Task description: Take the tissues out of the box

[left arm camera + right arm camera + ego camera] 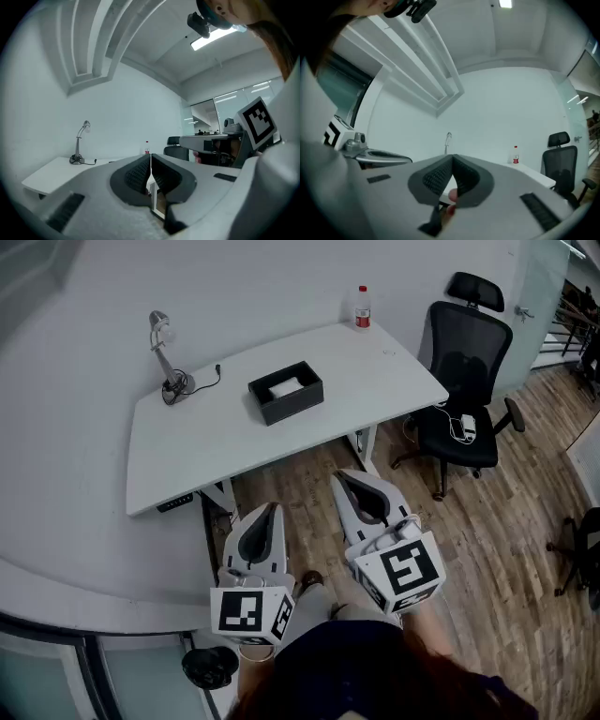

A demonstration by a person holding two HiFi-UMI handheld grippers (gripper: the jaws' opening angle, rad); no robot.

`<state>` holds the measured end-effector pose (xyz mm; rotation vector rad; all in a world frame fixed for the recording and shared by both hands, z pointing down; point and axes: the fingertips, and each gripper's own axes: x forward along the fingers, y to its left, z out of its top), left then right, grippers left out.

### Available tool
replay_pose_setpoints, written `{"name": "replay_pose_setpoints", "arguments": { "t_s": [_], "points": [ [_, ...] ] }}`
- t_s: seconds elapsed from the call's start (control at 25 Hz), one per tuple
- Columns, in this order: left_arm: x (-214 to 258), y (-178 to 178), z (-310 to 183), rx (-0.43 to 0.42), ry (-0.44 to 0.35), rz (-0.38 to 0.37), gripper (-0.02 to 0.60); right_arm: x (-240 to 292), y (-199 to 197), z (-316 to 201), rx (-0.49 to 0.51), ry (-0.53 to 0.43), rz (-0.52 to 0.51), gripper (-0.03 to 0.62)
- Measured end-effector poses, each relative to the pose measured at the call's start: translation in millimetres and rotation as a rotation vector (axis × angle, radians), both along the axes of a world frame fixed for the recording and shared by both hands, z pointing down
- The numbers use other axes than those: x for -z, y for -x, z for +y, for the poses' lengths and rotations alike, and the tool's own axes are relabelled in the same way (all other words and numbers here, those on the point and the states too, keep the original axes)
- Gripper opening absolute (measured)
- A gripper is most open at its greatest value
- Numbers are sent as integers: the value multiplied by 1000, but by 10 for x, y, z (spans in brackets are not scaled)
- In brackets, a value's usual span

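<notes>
A black open box [286,391] with white tissues [285,385] inside sits in the middle of the white desk [216,437]. My left gripper [273,509] and right gripper [343,478] are held level over the wooden floor in front of the desk, well short of the box. Both are shut, tips touching, with nothing between them. In the left gripper view my left gripper [150,156] points at the desk with its jaws closed. The right gripper view shows my right gripper [453,158] closed the same way. The box is hidden in both gripper views.
A desk lamp [167,357] with its cable stands at the desk's back left, and a red-capped bottle [362,308] at the back right. A black office chair [464,390] stands right of the desk. A white counter edge [84,587] curves at my left.
</notes>
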<state>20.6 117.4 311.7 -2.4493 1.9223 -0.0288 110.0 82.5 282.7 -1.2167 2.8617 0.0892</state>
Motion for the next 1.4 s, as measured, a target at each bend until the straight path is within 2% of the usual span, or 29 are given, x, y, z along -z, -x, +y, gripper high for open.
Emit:
{"name": "replay_pose_setpoints", "arguments": {
  "t_s": [0.44, 0.76, 1.4],
  "points": [
    [4, 113, -249, 21, -1, 9, 28, -33, 20, -214, -15, -13, 29, 18],
    [-19, 246, -525, 20, 9, 24, 28, -89, 216, -445, 24, 9, 56, 18],
    [-102, 659, -1051, 1, 22, 38, 28, -155, 617, -961, 19, 34, 68, 18]
  ]
}}
